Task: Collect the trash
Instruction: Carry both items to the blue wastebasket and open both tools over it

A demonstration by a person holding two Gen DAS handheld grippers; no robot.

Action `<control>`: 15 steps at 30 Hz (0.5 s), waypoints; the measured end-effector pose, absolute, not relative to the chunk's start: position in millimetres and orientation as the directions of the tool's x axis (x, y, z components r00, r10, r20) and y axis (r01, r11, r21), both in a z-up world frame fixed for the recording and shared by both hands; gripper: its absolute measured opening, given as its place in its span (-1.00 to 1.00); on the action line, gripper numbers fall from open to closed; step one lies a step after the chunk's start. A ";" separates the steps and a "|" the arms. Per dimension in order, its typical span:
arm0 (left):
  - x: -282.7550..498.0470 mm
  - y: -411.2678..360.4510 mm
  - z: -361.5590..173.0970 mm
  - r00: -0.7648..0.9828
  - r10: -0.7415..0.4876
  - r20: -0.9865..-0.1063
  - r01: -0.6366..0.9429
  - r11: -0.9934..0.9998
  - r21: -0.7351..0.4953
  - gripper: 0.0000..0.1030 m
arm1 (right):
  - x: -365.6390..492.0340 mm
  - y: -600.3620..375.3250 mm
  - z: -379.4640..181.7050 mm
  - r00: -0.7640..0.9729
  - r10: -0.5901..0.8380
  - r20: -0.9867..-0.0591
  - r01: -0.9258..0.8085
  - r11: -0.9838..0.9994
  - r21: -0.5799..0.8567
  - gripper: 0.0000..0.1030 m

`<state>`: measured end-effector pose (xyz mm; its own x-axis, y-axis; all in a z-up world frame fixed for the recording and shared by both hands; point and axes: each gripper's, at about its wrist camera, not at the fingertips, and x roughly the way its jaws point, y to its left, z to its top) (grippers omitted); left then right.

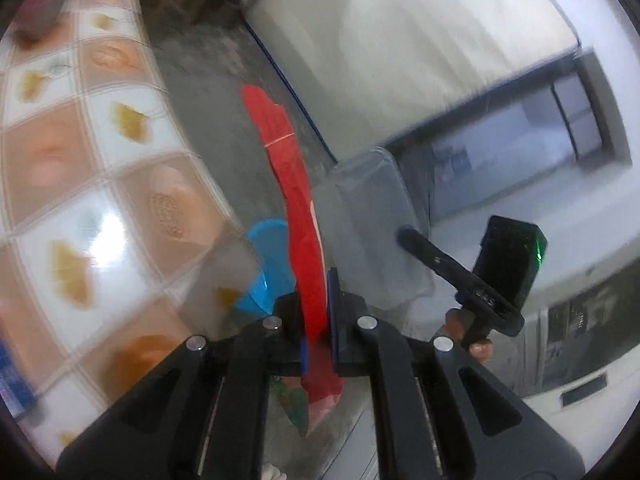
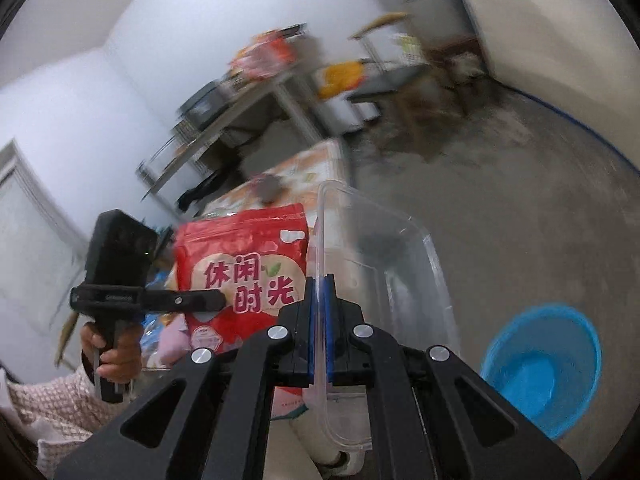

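Note:
My left gripper (image 1: 318,312) is shut on a red snack bag (image 1: 298,216), seen edge-on and held in the air; the right wrist view shows the bag's printed front (image 2: 244,264) with the left gripper (image 2: 208,300) clamped on it. My right gripper (image 2: 319,312) is shut on the rim of a clear plastic container (image 2: 392,248), held up beside the bag. In the left wrist view the container (image 1: 368,220) hangs just right of the bag, with the right gripper (image 1: 408,236) on it.
A blue basin (image 2: 544,364) stands on the grey concrete floor (image 2: 500,184); it also shows in the left wrist view (image 1: 268,268). A table with a patterned cloth (image 1: 80,184) is at the left. A white mattress (image 1: 400,40) leans behind. Cluttered shelves (image 2: 260,80) line the far wall.

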<state>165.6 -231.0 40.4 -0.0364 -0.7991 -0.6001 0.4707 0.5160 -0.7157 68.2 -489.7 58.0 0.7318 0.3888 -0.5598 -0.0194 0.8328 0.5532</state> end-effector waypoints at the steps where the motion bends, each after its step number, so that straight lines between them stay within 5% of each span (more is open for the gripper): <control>1: 161.1 -253.1 34.5 -0.058 -0.785 -0.617 0.497 0.513 -0.700 -0.89 | 59.1 -503.6 45.7 0.736 0.371 -0.565 0.023 0.822 0.569 -0.92; 15: 149.1 -473.3 -126.8 -0.308 -0.515 -0.800 0.568 0.575 -0.589 -0.89 | 22.7 -615.5 -135.6 0.696 0.269 -0.666 0.426 0.593 0.684 -0.92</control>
